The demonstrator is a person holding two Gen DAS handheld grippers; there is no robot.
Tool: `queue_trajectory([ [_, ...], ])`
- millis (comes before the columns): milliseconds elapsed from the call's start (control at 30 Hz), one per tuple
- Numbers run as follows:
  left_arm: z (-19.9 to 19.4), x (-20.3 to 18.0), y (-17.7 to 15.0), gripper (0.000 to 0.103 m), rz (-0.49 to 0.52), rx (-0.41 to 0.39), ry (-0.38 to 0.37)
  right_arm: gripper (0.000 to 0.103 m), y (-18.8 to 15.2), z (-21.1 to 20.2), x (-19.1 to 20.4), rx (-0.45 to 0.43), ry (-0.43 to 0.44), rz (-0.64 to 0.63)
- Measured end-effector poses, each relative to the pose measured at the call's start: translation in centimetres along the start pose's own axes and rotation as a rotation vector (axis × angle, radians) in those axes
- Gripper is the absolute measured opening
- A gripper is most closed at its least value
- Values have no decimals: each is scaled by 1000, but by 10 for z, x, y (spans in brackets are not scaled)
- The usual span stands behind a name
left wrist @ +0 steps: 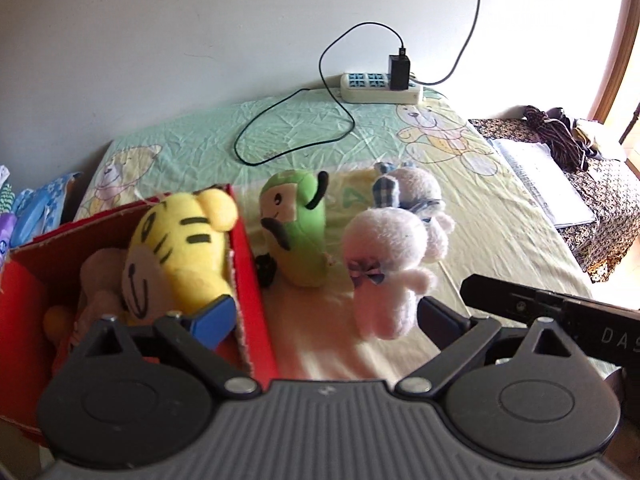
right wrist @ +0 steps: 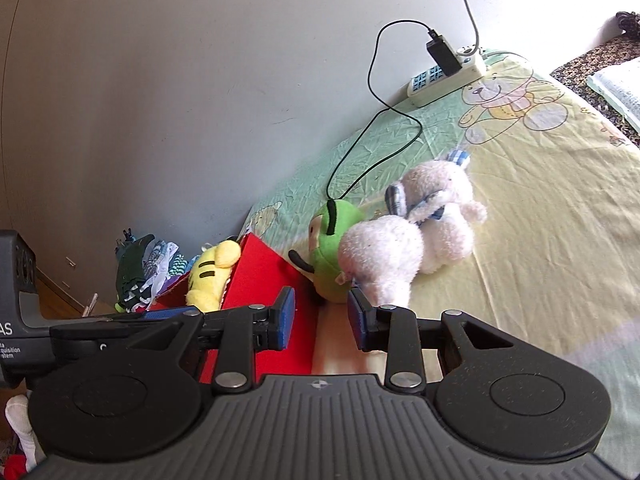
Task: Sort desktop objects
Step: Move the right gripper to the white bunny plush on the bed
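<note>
A red cardboard box [left wrist: 256,280] stands at the left on the bed sheet and holds a yellow tiger plush [left wrist: 184,248] and a brownish plush [left wrist: 100,280]. My left gripper [left wrist: 326,320] is open wide. Its left pad [left wrist: 212,320] is inside the box just below the tiger, and its right finger is beside a pink plush [left wrist: 388,272]. A green plush [left wrist: 296,228] stands between the box and the pink one. A second pink plush [left wrist: 420,196] with checked ears lies behind. My right gripper [right wrist: 322,320] is open and empty, just short of the green plush [right wrist: 336,252] and the box [right wrist: 260,280].
A power strip [left wrist: 380,88] with a black charger and a looping black cable [left wrist: 288,136] lies at the far edge by the wall. Patterned bedding and a book [left wrist: 540,184] lie to the right. Clothes [right wrist: 144,272] are piled on the floor to the left.
</note>
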State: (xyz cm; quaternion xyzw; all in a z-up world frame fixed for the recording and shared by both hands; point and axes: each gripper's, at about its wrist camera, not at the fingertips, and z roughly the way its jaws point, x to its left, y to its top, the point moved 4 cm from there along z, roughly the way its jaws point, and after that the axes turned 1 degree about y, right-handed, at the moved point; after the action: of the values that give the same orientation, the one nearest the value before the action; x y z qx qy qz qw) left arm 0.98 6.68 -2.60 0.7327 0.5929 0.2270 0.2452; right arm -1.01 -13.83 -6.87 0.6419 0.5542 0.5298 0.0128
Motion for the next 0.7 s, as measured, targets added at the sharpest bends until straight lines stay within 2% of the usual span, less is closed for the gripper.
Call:
queue_trajectory([
  [233,17,-27,-2,99,38,7,-47,34,9,-6,-32,-3,-37,57],
  [500,50,-53,-10,99,102,43,-67,35,16,11,-70,37,-33,198],
  [633,69,-58,-12,99,123,52,-61,43,17,22,-77,64,-23,224],
  [700,80,-57,-11,99,119,58,-51,44,18,28,-79,79,-9,233],
])
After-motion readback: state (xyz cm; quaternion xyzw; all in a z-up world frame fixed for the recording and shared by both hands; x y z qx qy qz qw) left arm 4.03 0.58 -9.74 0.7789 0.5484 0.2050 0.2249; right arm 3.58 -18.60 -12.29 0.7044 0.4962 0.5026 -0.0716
